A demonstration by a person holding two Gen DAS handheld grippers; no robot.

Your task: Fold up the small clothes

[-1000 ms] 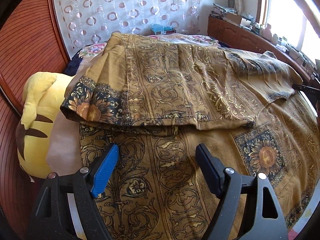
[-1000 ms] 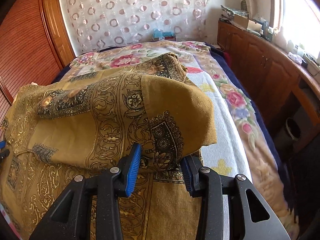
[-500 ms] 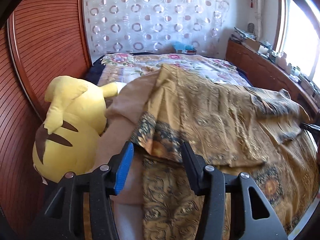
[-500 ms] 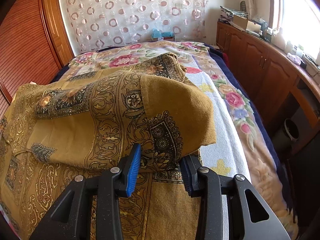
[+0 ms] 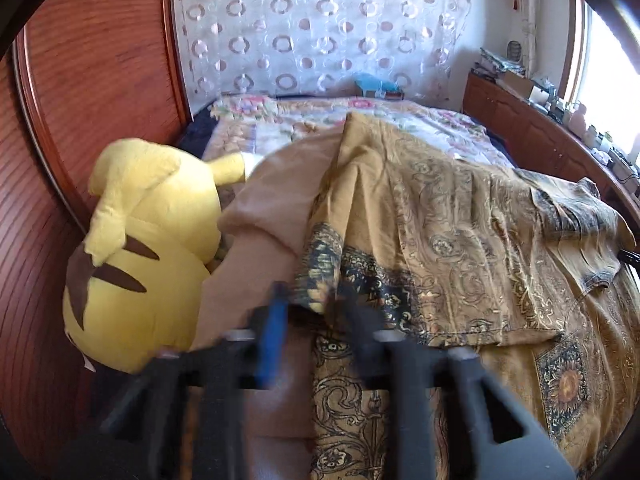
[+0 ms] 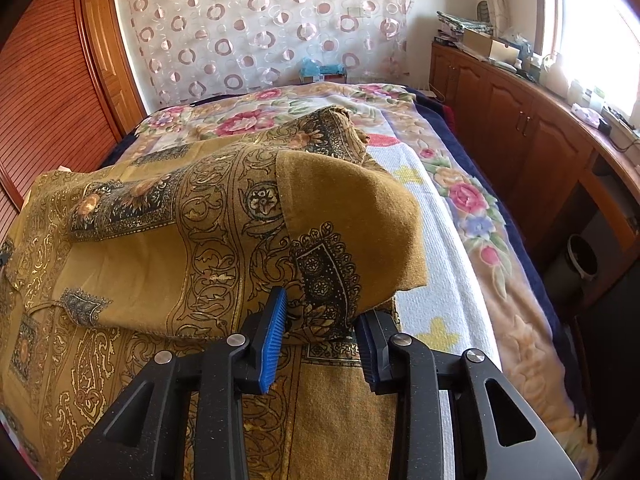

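A mustard garment with dark paisley and sunflower borders [image 5: 440, 248] lies folded over on the bed. My left gripper [image 5: 310, 312], blurred by motion, has its jaws closing around the dark-bordered sleeve hem [image 5: 320, 280] at the garment's left edge; a small gap still shows beside the blue pad [image 5: 276, 312]. In the right wrist view the same garment [image 6: 160, 248] bulges up in a fold with its plain underside [image 6: 352, 208] showing. My right gripper [image 6: 320, 328] has its jaws closing on the bunched paisley edge [image 6: 324, 292], which fills the gap between the pads.
A yellow plush toy [image 5: 144, 248] lies left of the garment against the red-brown wooden wall [image 5: 92, 80]. A beige cloth [image 5: 272, 200] sits between them. The floral bedspread [image 6: 460, 200] stretches behind, with wooden cabinets [image 6: 520, 128] and a bin [image 6: 582, 258] on the right.
My left gripper swung left from the garment's middle to its sleeve hem and narrowed its jaws around it. The right gripper sank slightly and narrowed a little on the fold.
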